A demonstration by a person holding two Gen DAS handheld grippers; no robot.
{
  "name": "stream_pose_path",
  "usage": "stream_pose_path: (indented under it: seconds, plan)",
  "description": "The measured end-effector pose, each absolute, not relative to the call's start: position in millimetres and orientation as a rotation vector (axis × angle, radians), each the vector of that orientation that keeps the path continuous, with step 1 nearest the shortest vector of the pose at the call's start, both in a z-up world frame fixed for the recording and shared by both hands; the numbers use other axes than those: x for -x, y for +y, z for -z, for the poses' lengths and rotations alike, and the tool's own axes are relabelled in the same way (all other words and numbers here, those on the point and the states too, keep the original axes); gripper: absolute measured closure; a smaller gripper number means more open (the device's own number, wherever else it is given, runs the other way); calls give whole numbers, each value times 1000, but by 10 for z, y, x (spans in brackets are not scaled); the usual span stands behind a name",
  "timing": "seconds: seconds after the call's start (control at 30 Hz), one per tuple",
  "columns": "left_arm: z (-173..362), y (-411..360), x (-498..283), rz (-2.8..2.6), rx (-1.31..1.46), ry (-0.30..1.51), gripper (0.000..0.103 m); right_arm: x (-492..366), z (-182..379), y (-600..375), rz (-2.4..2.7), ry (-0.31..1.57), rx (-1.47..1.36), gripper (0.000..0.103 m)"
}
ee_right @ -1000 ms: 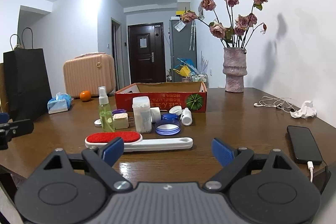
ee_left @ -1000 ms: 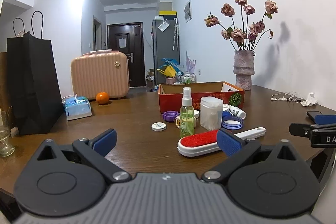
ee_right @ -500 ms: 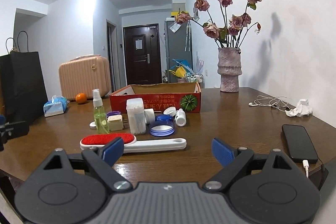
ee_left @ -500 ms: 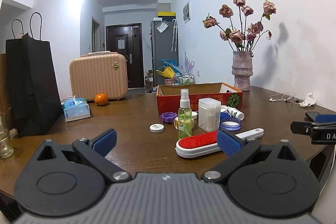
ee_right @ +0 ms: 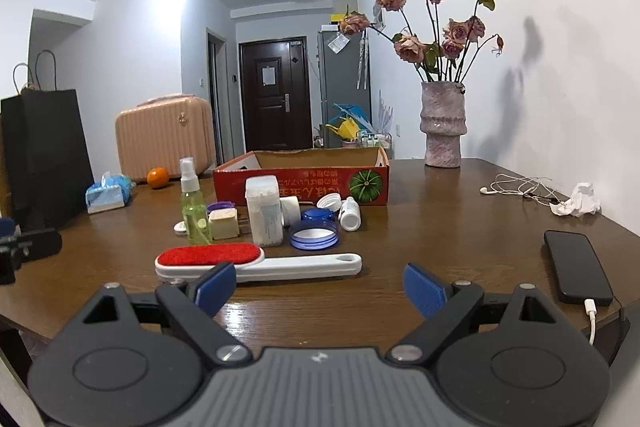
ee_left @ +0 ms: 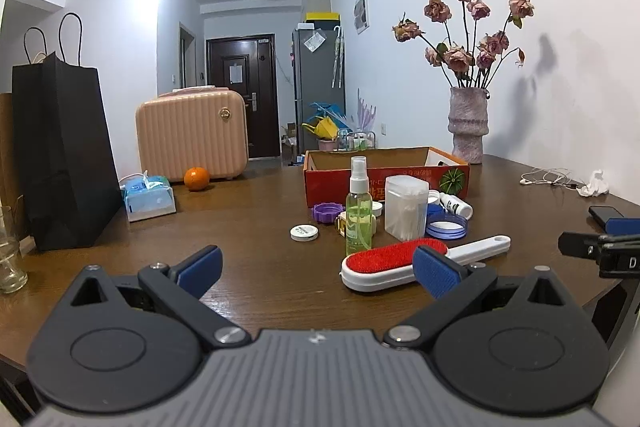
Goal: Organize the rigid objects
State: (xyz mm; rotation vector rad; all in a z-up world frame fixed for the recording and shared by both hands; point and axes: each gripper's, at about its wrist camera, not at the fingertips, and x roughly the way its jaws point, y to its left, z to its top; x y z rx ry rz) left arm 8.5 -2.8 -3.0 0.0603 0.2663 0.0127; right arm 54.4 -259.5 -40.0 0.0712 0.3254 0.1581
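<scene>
Now: both tools, left tool (ee_left: pixel 316 269) and right tool (ee_right: pixel 320 289), spread, empty; one lint brush (ee_right: pixel 256 263), one spray bottle (ee_right: pixel 193 205).

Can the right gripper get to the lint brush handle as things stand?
Probably yes. The right gripper is open, and the lint brush lies flat just ahead of it on the table, handle toward the right, with nothing between them.

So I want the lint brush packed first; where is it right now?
The lint brush lies flat on the table at the near edge of the clutter, left of centre in the right wrist view, just before the green spray bottle and the cotton swab box.
</scene>
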Motion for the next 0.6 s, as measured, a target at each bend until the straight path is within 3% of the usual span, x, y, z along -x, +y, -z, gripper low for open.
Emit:
stream_pose_path:
  seconds: [0.43,0.6]
  plan:
    - [61,49,-470,9,1,333,0,-728,428,-2616,-172,335,-80,12]
    - [136,123,-862,-5,46,403,0,-1116,490,-2674,-195,391,-115,18]
